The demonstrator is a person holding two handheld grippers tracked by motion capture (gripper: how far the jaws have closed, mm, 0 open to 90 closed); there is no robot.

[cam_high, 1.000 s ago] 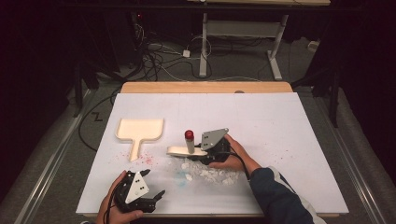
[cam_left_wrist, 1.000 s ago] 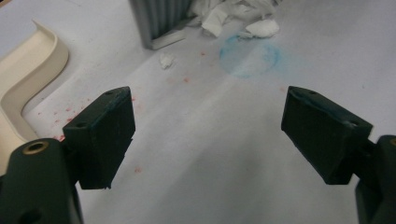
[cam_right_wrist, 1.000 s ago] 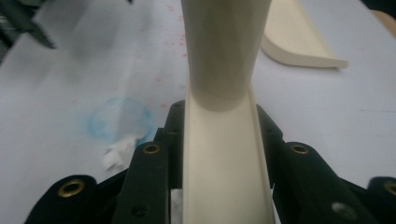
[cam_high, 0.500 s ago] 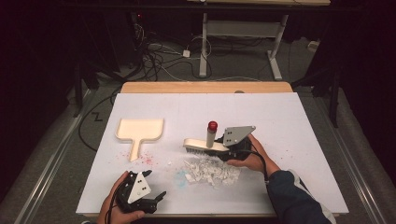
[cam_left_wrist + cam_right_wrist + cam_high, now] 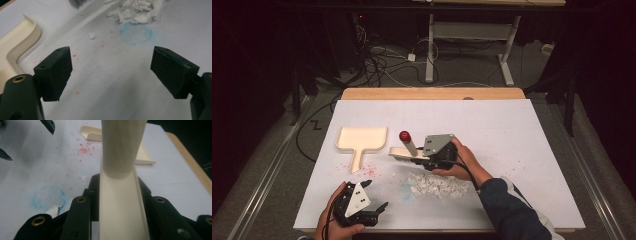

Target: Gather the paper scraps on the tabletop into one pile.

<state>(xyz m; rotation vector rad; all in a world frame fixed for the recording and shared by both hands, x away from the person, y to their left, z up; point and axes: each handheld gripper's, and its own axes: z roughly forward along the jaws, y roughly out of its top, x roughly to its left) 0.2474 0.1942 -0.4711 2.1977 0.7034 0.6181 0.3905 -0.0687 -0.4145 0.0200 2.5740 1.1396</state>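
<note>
The right gripper (image 5: pixel 426 159) is clenched on the cream handle of a hand brush (image 5: pixel 408 154), which it holds above the white desk (image 5: pixel 522 140), just past the far edge of a heap of torn white paper scraps (image 5: pixel 435 184). A stick with a red tip (image 5: pixel 406 139) rises at a slant from where the brush is. In the right gripper view the cream handle (image 5: pixel 120 202) runs straight up between the two black fingers (image 5: pixel 80 220), which press it on both sides (the bristle end lies beyond the top edge of that view).

The left gripper (image 5: pixel 373 196) sits at the near edge of the desk in the person's left hand (image 5: pixel 336 222), its fingers released and spread wide with nothing between them. In the left gripper view the two fingers (image 5: pixel 55 71) frame a patch of bare desk with a faint blue ring stain (image 5: pixel 136 32) and small red specks (image 5: pixel 75 55).

A cream dustpan (image 5: pixel 361 141) lies flat on the desk to the left of the brush, well apart from the scraps, handle pointing toward the person. In the left gripper view its curved wall (image 5: pixel 20 40) shows at the left edge, and one stray scrap (image 5: pixel 92 35) lies between it and the heap (image 5: pixel 137 11).
</note>
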